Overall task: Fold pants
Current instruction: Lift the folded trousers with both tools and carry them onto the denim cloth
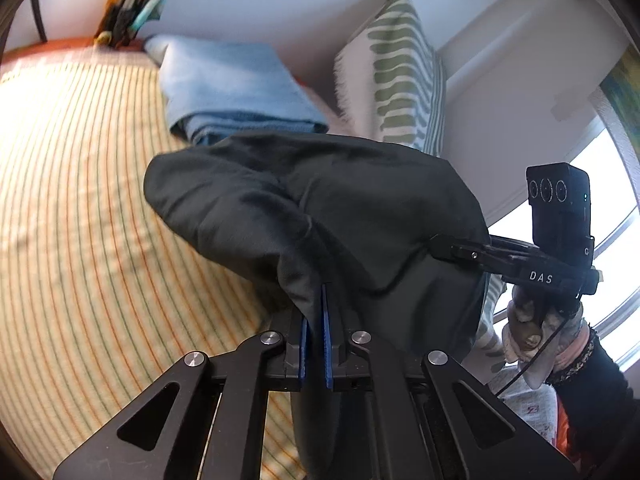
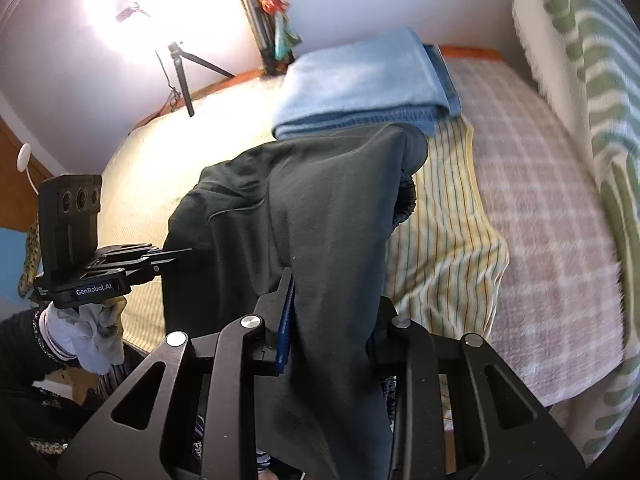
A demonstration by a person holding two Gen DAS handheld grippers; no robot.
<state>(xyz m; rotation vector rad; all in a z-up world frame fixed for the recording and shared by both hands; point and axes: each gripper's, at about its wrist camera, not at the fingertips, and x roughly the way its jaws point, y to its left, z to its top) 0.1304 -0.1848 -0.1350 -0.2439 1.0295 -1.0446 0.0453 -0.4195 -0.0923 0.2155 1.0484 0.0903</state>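
The black pants (image 1: 320, 208) hang in the air above the bed, held by both grippers. My left gripper (image 1: 316, 300) is shut on a fold of the pants, its blue pads pressed together on the cloth. My right gripper (image 2: 296, 280) is shut on the pants (image 2: 312, 216) too; the cloth drapes over its right finger and hides it. Each view shows the other gripper at the far edge of the pants: the right gripper (image 1: 444, 248) and the left gripper (image 2: 180, 258), both clamped on the fabric.
A striped yellow sheet (image 1: 80, 220) covers the bed. A folded light blue towel (image 1: 236, 88) lies beyond the pants, also in the right wrist view (image 2: 360, 84). A green-patterned pillow (image 1: 404, 68) stands against the wall. A pink checked blanket (image 2: 540, 208) lies at the right. A tripod (image 2: 180, 68) stands by the bed.
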